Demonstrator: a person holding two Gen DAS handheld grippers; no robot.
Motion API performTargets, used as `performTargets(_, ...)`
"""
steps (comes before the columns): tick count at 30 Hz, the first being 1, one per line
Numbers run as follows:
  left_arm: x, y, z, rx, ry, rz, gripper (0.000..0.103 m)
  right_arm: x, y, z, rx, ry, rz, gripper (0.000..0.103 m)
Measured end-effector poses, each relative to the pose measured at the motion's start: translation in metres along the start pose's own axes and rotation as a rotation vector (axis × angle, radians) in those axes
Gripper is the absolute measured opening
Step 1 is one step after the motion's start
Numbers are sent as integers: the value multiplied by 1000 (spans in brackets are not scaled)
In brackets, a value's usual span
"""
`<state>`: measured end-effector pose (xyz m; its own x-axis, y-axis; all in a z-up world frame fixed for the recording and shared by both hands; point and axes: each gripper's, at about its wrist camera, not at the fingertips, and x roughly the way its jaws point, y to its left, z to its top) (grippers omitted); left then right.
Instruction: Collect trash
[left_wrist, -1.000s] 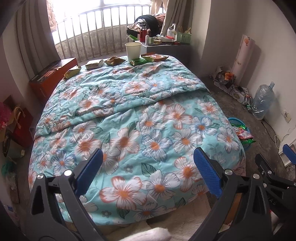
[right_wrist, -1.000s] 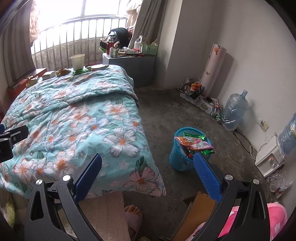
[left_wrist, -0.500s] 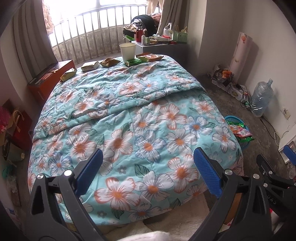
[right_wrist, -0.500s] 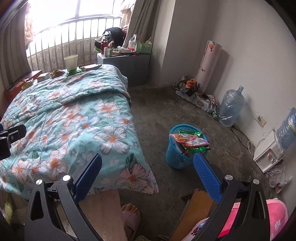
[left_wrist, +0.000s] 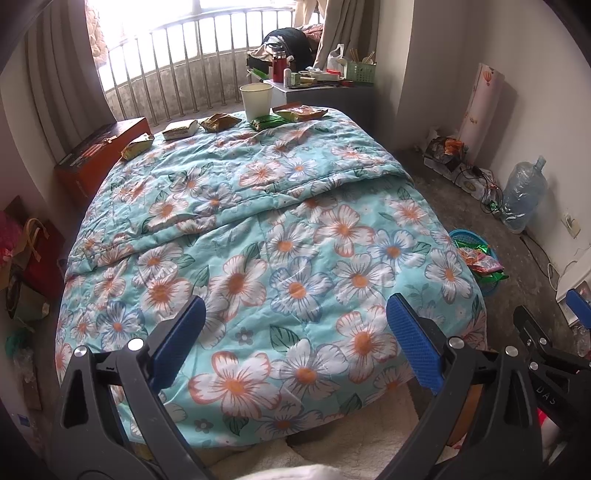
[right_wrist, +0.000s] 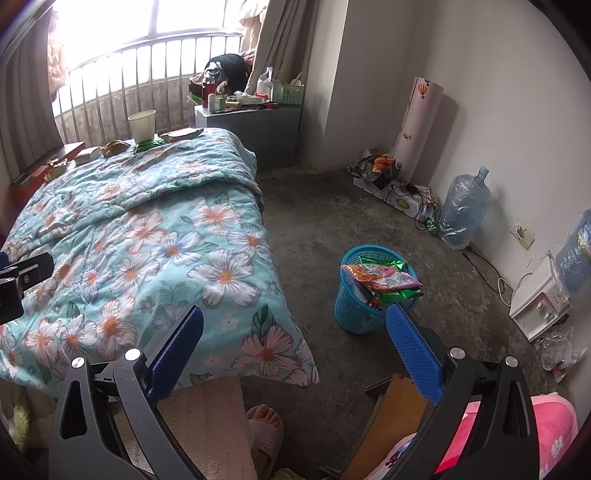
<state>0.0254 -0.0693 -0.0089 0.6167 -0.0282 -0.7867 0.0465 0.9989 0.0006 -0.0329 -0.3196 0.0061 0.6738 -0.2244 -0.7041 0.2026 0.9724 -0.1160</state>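
So far: we judge the task partly done, since some wrappers sit in the bin and more litter waits on the bed.
Landmark: we place everything against the bed (left_wrist: 280, 236), with its blue floral quilt.
Left gripper (left_wrist: 295, 339): we hold it above the foot end of the bed, jaws spread wide, nothing between them.
Right gripper (right_wrist: 295, 343): we hold it past the foot corner of the bed, over the floor, jaws likewise wide apart and empty.
Blue basket (right_wrist: 354, 314): it stands on the concrete floor just off the bed's side, toward the foot, and we see snack wrappers (right_wrist: 384, 277) piled to its rim and above.
Paper cup (left_wrist: 256, 99): it stands upright at the far end of the bed, by the window rail.
Green packet (left_wrist: 266, 121): it lies at the cup's foot; from the right wrist view it seems partly under the cup.
Orange packet (left_wrist: 301, 112): it lies just beside the cup, at the far corner of the bed nearest the grey cabinet (right_wrist: 266, 136).
Other packets (left_wrist: 218, 122): three more lie in a loose row along the same far edge of the bed.
Left to do: as we read it, five packets and the cup need carrying from the far end of the bed to the basket.
Next: we think we must first move along the bed, as the litter lies well apart from both grippers.
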Motion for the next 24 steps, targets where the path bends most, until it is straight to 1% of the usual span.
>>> performTargets(7, 0, 1, 0, 1, 1, -1, 94, -2, 1, 0, -10, -5, -13, 96)
performTargets(24, 0, 1, 0, 0, 1, -1, 94, -4, 3, 2, -23, -7, -13, 96)
